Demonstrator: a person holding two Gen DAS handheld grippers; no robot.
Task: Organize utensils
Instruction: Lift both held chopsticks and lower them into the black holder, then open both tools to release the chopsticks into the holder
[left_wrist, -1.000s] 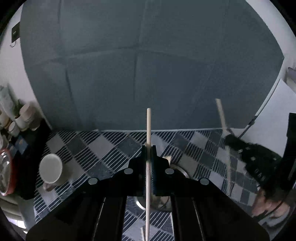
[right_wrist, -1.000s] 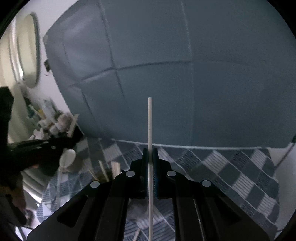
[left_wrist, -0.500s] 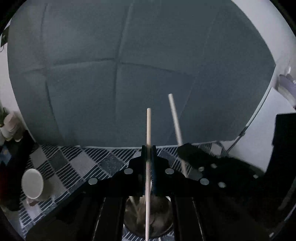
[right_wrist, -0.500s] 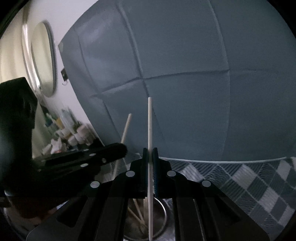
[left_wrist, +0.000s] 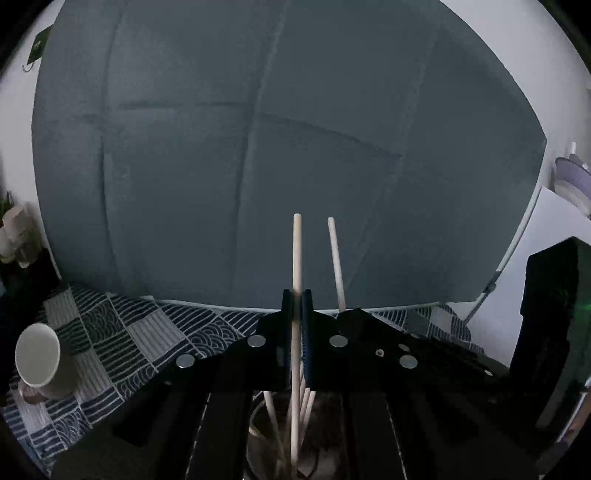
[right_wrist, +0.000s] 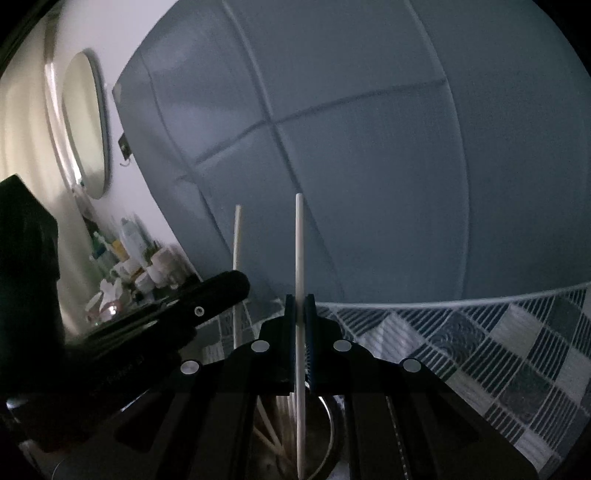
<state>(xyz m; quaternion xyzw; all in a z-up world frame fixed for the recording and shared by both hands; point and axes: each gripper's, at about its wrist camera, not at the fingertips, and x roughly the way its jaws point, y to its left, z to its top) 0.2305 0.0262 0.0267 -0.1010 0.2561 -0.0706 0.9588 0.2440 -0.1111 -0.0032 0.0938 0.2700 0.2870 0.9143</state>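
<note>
Chopsticks (left_wrist: 296, 258) (right_wrist: 300, 258) stand upright, one pinched in each tool, left (left_wrist: 296, 306) and right (right_wrist: 300, 310), both directly above the metal holder (right_wrist: 328, 424), tips pointing down into it.

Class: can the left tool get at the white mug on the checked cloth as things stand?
Probably not yet: the left tool is shut on a pale wooden chopstick, and the white mug sits far off to its left.

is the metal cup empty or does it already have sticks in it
Not empty: several pale sticks already lean inside the cup, under both shut grippers.
</note>
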